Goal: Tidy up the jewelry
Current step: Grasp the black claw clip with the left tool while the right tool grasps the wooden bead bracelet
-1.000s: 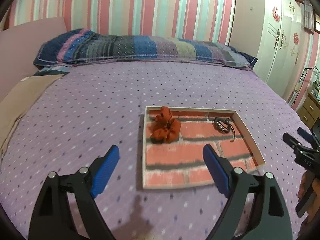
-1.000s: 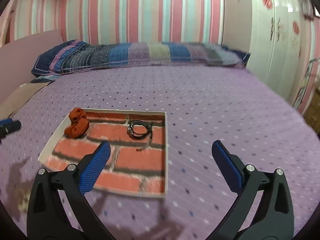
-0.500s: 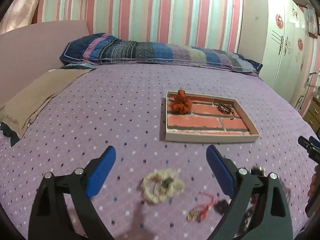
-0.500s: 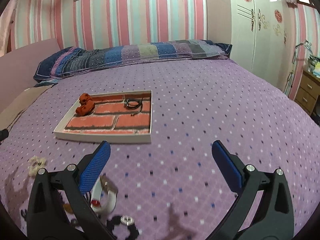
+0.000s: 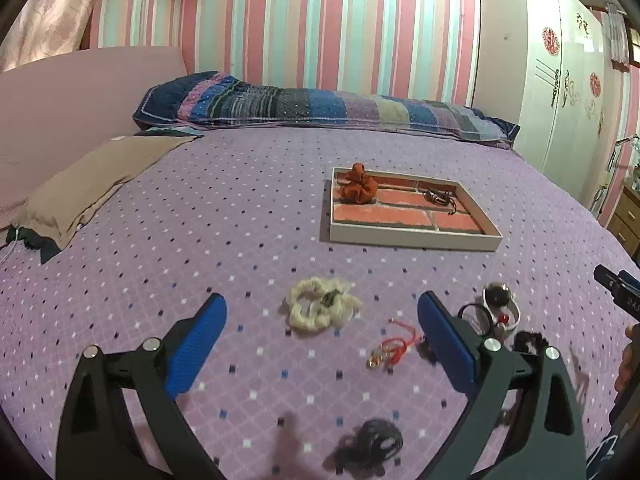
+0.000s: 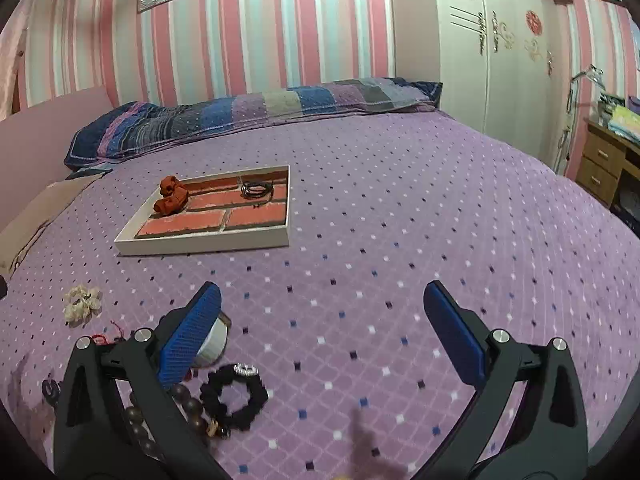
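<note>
A white-rimmed tray (image 5: 412, 238) with a brick-pattern floor lies on the purple bed and holds an orange scrunchie (image 5: 357, 189) and a dark bracelet (image 5: 439, 197). It also shows in the right wrist view (image 6: 200, 246). Loose on the bed near me lie a cream scrunchie (image 5: 320, 307), a red cord charm (image 5: 394, 346), a white bangle (image 5: 500, 308) and a black hair tie (image 5: 372, 446). A black bead bracelet (image 6: 234, 396) and brown beads (image 6: 188, 400) lie by my right gripper. My left gripper (image 5: 322, 344) and right gripper (image 6: 322, 336) are open and empty.
A patchwork pillow (image 5: 320, 108) lies along the striped wall. A tan pillow (image 5: 92, 184) lies at the left edge of the bed. A white wardrobe (image 6: 492, 60) and a wooden drawer unit (image 6: 604, 168) stand to the right.
Both grippers have pulled back from the tray toward the near edge of the bed. The loose jewelry pile has come into view below them. Both stay open.
</note>
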Demonstrator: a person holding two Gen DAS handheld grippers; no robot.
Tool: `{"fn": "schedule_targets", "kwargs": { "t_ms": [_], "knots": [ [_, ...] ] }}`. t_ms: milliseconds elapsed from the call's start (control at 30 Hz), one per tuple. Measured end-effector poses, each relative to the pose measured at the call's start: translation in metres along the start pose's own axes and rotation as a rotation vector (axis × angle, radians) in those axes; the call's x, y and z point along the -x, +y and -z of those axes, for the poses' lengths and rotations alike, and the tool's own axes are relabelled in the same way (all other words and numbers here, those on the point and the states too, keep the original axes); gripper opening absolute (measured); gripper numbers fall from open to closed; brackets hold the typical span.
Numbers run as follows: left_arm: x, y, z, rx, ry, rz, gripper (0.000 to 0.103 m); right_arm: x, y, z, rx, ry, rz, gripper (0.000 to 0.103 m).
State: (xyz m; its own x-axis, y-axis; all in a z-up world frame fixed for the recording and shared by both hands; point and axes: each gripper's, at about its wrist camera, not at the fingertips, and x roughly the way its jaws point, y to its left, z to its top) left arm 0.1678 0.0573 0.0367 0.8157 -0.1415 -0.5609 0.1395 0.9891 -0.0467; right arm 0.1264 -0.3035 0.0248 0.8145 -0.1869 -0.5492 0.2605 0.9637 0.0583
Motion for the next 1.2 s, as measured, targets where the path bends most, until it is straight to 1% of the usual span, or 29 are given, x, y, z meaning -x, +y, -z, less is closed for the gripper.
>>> {"fn": "schedule_targets", "kwargs": {
  "t_ms": [133,300,500,633,767,833,900,1000,1133,1200],
  "knots": [
    [0.012,-0.005,0.021,-0.012,-0.003,0.009,0.094,0.001,0.000,0.014,0.014,0.026,-0.014,0.099],
    [0.014,-0.015,0.046,-0.034,0.014,0.037,0.094,0.000,0.002,0.030,0.036,0.047,-0.004,0.099],
    [0.004,-0.015,0.078,-0.011,0.084,0.082,0.094,-0.008,0.003,0.051,0.031,0.106,-0.017,0.098],
    [0.001,-0.015,0.096,-0.019,0.113,0.075,0.094,-0.010,0.004,0.058,0.024,0.121,-0.023,0.097],
    [0.001,-0.019,0.104,-0.038,0.108,0.072,0.094,-0.009,0.008,0.064,0.016,0.122,-0.029,0.093],
    [0.001,-0.019,0.106,-0.042,0.110,0.080,0.094,-0.008,0.013,0.069,0.015,0.128,-0.039,0.092],
    [-0.002,-0.020,0.107,-0.038,0.114,0.094,0.094,-0.007,0.017,0.074,0.016,0.136,-0.047,0.088],
    [-0.005,-0.018,0.110,-0.033,0.121,0.104,0.094,-0.005,0.027,0.086,0.012,0.153,-0.066,0.083],
    [-0.010,-0.017,0.114,-0.031,0.127,0.116,0.094,-0.003,0.044,0.102,0.032,0.165,-0.083,0.080],
    [-0.014,-0.016,0.117,-0.031,0.137,0.122,0.094,-0.005,0.053,0.109,0.036,0.187,-0.089,0.074]
  ]
}}
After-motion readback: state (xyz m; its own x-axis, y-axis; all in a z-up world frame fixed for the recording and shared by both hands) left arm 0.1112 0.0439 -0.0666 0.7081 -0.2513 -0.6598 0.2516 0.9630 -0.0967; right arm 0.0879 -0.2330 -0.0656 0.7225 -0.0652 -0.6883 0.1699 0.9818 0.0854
